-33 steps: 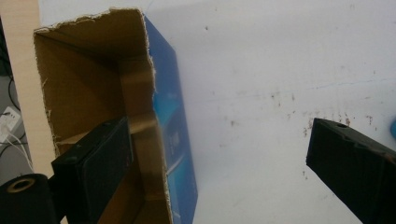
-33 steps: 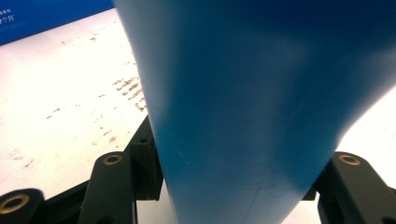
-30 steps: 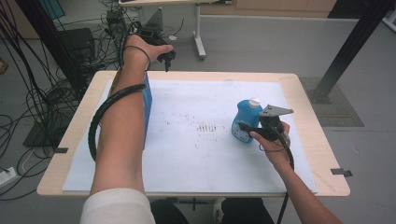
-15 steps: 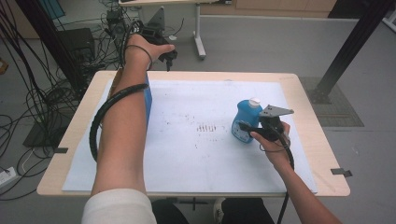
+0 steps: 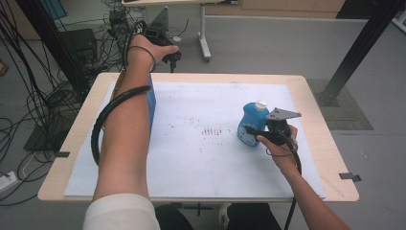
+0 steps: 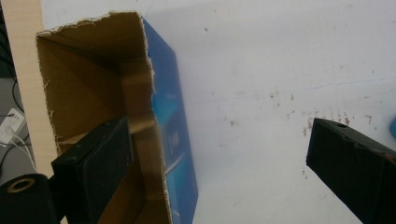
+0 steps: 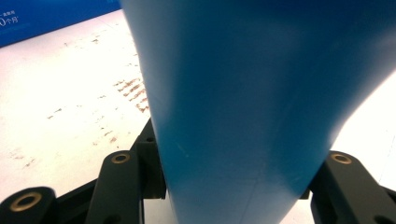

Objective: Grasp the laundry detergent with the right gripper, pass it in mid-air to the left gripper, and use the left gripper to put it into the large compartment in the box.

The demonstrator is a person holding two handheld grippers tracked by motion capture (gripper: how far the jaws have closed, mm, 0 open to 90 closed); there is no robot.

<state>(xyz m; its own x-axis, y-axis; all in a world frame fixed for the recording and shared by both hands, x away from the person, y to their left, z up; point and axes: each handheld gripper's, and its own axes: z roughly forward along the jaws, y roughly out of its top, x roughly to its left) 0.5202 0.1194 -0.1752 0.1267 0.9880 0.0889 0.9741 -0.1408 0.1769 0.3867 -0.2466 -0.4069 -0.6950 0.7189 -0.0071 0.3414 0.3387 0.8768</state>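
Bottle gripped, box waiting open
Right gripper (image 5: 256,135) clenched on blue bottle (image 5: 252,123); left gripper (image 6: 219,172), jaws released, hovers above open box (image 6: 116,116); packing apparently undone

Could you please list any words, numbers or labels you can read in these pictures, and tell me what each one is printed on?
"0个月": white print on the side of the blue box, cut off at the edge of the right gripper view, so only partly readable.
Pale print on the blue box's side in the left gripper view: too blurred to read.
Blue bottle, held in the right claw: no text can be made out.
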